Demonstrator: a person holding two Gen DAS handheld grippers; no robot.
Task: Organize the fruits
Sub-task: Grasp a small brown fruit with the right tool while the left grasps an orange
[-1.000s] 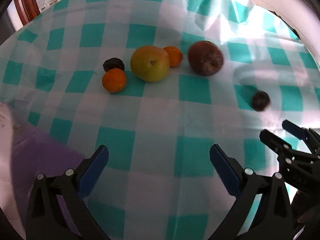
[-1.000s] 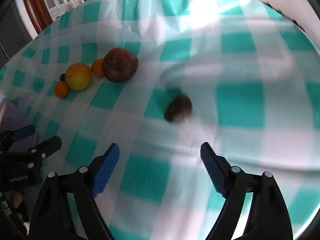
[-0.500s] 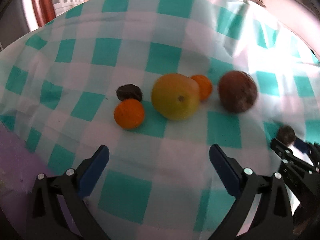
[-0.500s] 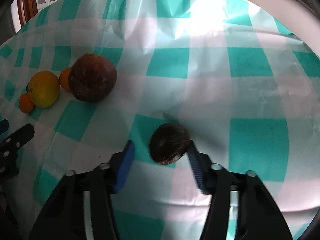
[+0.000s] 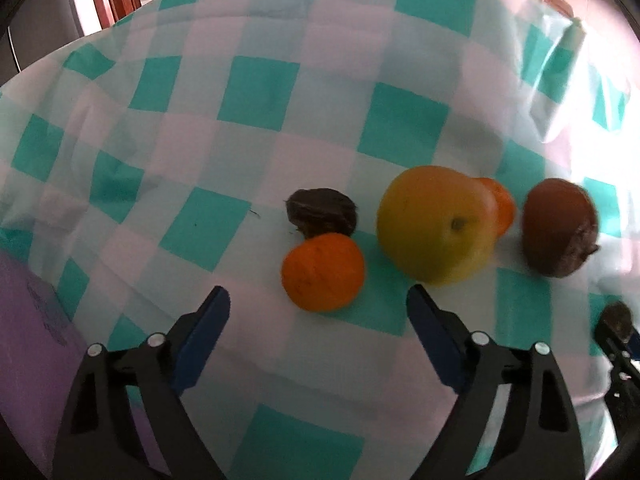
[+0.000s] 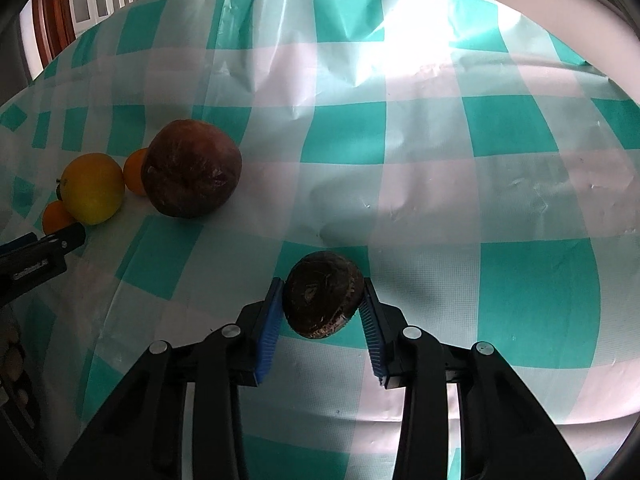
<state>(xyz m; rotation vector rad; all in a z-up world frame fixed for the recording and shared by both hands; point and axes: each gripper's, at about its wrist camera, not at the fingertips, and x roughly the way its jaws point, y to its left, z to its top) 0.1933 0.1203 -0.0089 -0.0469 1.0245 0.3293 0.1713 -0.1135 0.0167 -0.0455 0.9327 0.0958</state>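
Your right gripper [image 6: 322, 312] has its blue pads pressed on both sides of the small dark fruit [image 6: 323, 295], which sits well apart from the group by the big brown fruit [image 6: 192, 173]. Lift it straight up with an even squeeze so it doesn't roll out. Your left gripper [image 5: 318, 320] is wide, holding nothing, just short of the orange [image 5: 323, 271]; centre on it before you squeeze.

Right tongs [image 6: 323, 307] went from wide open to clamped on dark fruit [image 6: 323, 294]; left tongs [image 5: 318, 314] closed in on small orange [image 5: 323, 271].
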